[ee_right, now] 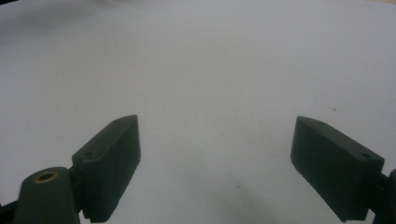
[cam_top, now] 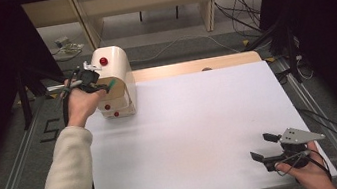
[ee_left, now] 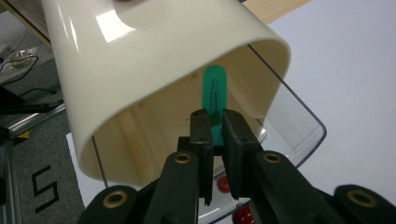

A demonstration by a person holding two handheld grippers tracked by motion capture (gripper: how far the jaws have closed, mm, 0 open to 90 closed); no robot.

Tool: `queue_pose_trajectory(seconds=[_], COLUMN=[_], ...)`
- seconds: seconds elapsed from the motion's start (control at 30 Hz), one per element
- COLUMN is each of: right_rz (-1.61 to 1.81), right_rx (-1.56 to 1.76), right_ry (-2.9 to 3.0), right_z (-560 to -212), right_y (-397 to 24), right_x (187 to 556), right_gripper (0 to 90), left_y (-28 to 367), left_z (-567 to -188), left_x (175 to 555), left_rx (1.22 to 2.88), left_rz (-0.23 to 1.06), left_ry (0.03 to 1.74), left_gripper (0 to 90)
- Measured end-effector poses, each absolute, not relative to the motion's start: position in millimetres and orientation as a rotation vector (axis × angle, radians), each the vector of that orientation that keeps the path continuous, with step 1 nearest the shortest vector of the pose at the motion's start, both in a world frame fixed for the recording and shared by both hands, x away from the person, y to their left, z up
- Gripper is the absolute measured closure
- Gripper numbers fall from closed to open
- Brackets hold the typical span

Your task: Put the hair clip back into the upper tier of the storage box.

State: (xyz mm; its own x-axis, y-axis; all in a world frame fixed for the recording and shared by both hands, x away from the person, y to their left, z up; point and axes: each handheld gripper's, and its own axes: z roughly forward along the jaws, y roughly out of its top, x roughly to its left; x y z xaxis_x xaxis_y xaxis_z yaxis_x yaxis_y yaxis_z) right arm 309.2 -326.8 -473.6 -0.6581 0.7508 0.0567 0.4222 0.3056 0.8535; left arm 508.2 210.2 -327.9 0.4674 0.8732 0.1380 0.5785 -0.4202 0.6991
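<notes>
Left gripper pinching green tab on cream bread box; advisably pulling steadily, squarely. Right gripper idling, jaws wide apart, over white table.

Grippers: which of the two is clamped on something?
The left gripper, up at the cream box: its jaws pinch a green tab. The right gripper sits open over bare table.

Box sits at table's far-left corner, left gripper at the box's opening pinching a tab there, right gripper well apart toward near-right corner.
</notes>
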Motion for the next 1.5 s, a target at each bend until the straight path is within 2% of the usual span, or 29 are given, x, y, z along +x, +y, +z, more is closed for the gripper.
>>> queue_pose_trajectory(seconds=[0.17,0.23,0.3,0.93,1.17,1.5], right_rz=[1.291,1.291,1.291,1.291,1.289,1.290], right_rx=[1.052,1.052,1.054,1.047,1.046,1.049], right_ry=[2.225,2.225,2.225,2.222,2.223,2.222], right_z=[-474,-474,-474,-474,-474,-474], right_y=[-327,-327,-327,-326,-327,-326], right_x=[309,309,309,309,309,308], right_gripper=[16.8,16.8,16.8,16.8,16.8,16.8], left_y=[210,211,212,216,213,205], left_z=[-334,-338,-338,-322,-322,-345], left_x=[516,518,517,486,463,417], left_rx=[2.158,2.154,2.133,1.991,1.929,1.874], left_rz=[0.681,0.691,0.696,0.659,0.649,0.646], left_ry=[1.195,1.204,1.204,1.210,1.109,0.958], left_gripper=[81.0,70.8,65.2,34.9,28.8,22.6])
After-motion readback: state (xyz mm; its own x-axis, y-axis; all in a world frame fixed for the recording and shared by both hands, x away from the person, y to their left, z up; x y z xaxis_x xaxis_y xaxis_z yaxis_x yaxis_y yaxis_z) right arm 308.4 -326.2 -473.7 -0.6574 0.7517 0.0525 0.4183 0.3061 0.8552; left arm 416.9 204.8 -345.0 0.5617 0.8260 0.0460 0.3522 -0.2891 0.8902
